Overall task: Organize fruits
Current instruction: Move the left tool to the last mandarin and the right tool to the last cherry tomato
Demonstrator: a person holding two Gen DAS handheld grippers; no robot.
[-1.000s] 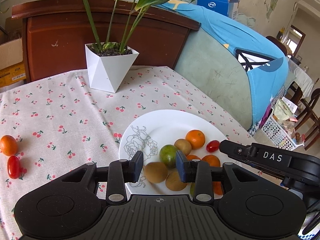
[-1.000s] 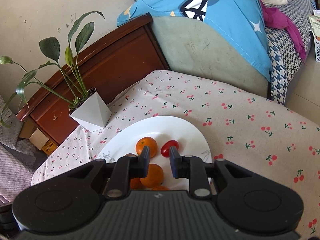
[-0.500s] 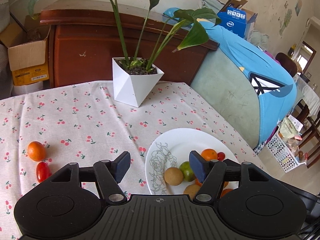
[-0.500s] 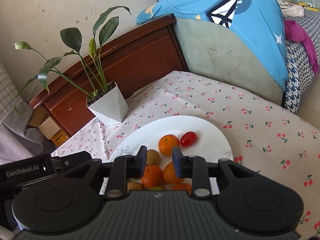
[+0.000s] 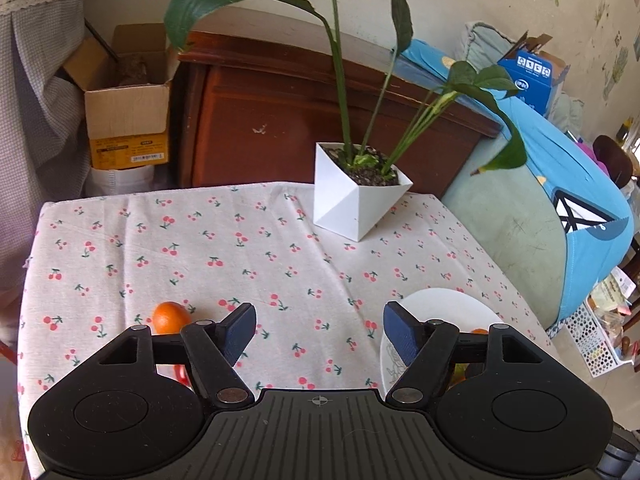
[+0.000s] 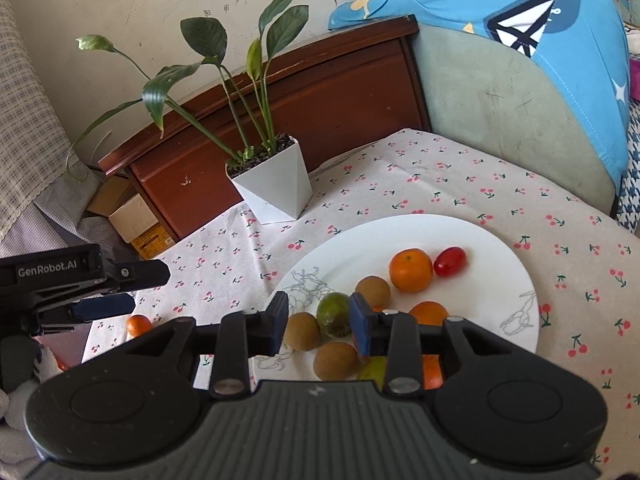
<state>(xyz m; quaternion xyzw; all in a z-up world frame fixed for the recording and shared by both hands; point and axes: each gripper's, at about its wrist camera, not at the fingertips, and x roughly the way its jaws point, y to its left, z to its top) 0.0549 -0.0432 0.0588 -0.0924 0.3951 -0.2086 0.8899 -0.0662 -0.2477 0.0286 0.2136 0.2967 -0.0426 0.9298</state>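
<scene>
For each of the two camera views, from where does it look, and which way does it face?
Left wrist: on the left gripper, facing the cherry-print tablecloth; own open fingers show.
Right wrist: on the right gripper, facing the white round plate; own fingers and the left gripper show.
Shared: white angular plant pot, small orange mandarin.

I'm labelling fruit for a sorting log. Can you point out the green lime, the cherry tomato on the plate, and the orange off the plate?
lime (image 6: 335, 312), right wrist view, upper skin between the fingers.
cherry tomato (image 6: 450, 261), right wrist view, its middle.
orange (image 5: 170, 317), left wrist view, its top.
</scene>
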